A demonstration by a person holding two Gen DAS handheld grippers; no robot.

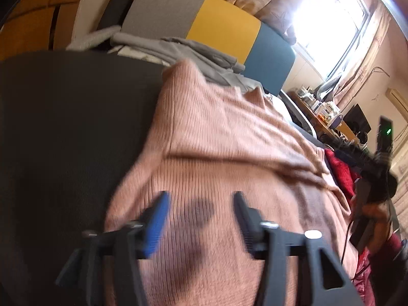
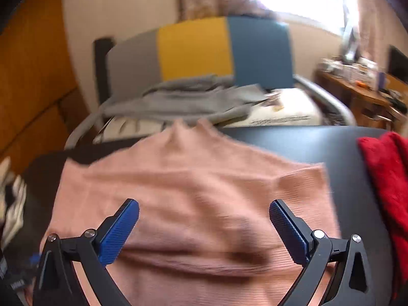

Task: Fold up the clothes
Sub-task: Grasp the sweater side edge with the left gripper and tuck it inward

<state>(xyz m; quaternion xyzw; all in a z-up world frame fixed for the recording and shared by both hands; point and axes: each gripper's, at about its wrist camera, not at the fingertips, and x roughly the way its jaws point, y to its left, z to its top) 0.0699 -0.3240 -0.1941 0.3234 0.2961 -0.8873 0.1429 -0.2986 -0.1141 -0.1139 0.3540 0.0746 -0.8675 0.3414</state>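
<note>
A pink ribbed knit top (image 1: 229, 148) lies spread on the dark table (image 1: 63, 127), creased across its middle. My left gripper (image 1: 201, 199) hovers over its near part, jaws open, nothing between the blue pads. In the right wrist view the same pink top (image 2: 191, 186) fills the middle, its collar pointing away. My right gripper (image 2: 204, 211) stands wide open above it, the pads clear of the cloth. The other hand-held gripper (image 1: 377, 178) shows at the right edge of the left wrist view, gripped by a hand.
A red garment (image 2: 385, 178) lies on the table's right side. Grey clothes (image 2: 183, 97) are piled on a chair with a grey, yellow and blue back (image 2: 193, 48). A cluttered wooden desk (image 2: 357, 89) stands at right under a bright window.
</note>
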